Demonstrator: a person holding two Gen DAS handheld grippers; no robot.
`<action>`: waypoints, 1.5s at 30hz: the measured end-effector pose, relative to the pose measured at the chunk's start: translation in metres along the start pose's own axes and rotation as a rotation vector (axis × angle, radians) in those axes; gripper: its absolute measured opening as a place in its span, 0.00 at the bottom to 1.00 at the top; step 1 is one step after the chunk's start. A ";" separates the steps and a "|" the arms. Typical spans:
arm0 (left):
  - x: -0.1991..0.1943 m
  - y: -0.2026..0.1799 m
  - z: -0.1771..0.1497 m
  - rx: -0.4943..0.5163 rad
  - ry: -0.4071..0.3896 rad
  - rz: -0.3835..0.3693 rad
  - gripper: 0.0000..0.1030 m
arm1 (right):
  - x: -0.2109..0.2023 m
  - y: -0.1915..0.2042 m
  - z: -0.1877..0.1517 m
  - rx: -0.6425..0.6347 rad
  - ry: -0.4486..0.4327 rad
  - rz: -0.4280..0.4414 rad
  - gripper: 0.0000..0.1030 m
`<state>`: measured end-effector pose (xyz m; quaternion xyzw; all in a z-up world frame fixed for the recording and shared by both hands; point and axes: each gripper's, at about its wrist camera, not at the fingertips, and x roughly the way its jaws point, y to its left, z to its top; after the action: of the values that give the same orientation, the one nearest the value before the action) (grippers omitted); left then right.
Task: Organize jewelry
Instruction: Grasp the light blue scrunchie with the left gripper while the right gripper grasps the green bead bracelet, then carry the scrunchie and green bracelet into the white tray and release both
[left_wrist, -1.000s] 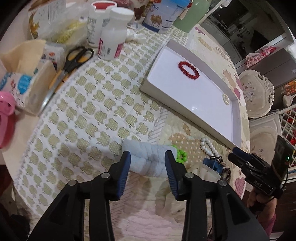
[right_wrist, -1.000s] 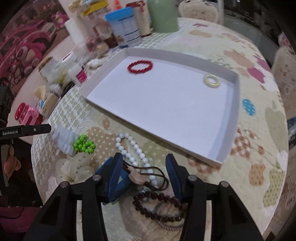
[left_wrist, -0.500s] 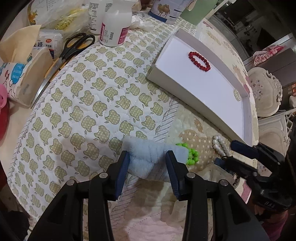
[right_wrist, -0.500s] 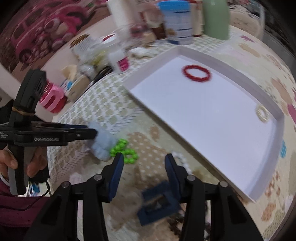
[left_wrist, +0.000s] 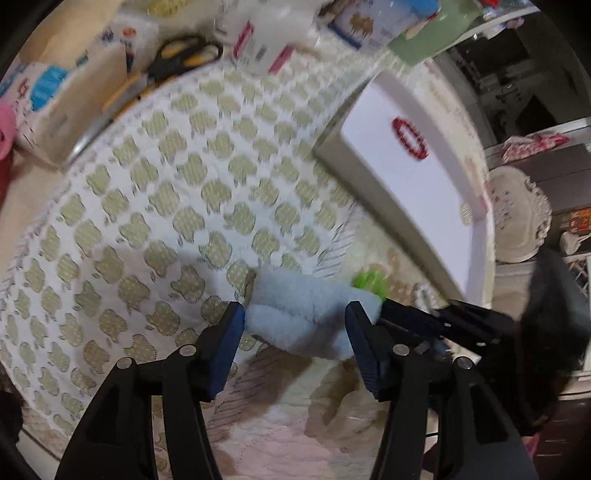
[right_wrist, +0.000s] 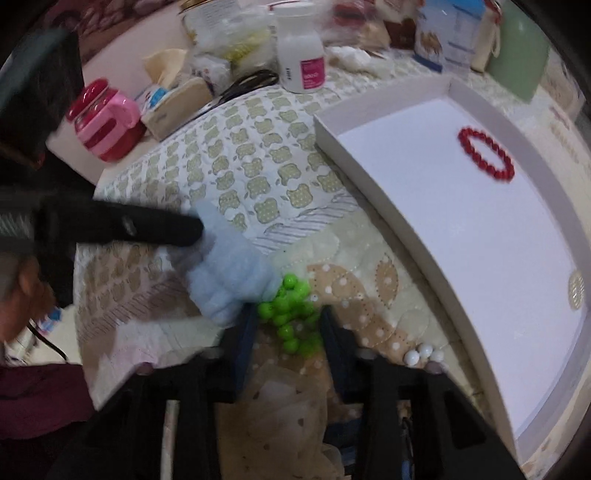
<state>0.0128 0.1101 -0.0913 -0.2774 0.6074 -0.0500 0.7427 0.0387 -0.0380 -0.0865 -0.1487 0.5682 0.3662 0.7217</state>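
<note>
Left gripper (left_wrist: 295, 325): its fingers are standing spread around the pale blue fluffy scrunchie (left_wrist: 303, 314) at lower centre of the left view, not yet squeezing it.
Right gripper (right_wrist: 288, 325): its fingers are straddling the green bead bracelet (right_wrist: 291, 317) at lower centre of the right view, spread, with the beads between them.
Where the pieces are lying: scrunchie and green bracelet are touching each other on the quilted surface (left_wrist: 166, 192); the white tray (right_wrist: 461, 229) is sitting to the right, holding a red bead bracelet (right_wrist: 485, 153) and a pearl ring-shaped piece (right_wrist: 576, 291) near its lower right wall.
Crowding risk: the two grippers are working just beside each other, so closing either one is likely to knock the other.
Snag risk: since fluff is overlapping the beads, lifting one piece is likely to drag the other along.
Slip risk: round beads are bunching loosely, so a pinch catching only a few is likely to let the strand roll out.
Stray beads: white pearls (right_wrist: 421, 354) are lying beside the right fingers and could be caught in the grasp.
Blur: both views are smearing, so exact contact cannot be told.
</note>
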 end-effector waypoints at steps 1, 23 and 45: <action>0.003 0.001 0.000 -0.001 0.002 -0.002 0.46 | -0.001 0.000 -0.002 -0.004 0.002 -0.035 0.06; -0.008 -0.024 -0.002 0.089 -0.086 0.058 0.13 | 0.002 -0.015 -0.006 0.077 -0.034 -0.049 0.15; -0.037 -0.073 0.011 0.217 -0.162 0.009 0.09 | -0.131 -0.051 -0.026 0.241 -0.392 -0.035 0.09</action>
<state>0.0330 0.0683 -0.0235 -0.1958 0.5375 -0.0895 0.8153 0.0445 -0.1365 0.0169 0.0029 0.4542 0.3049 0.8371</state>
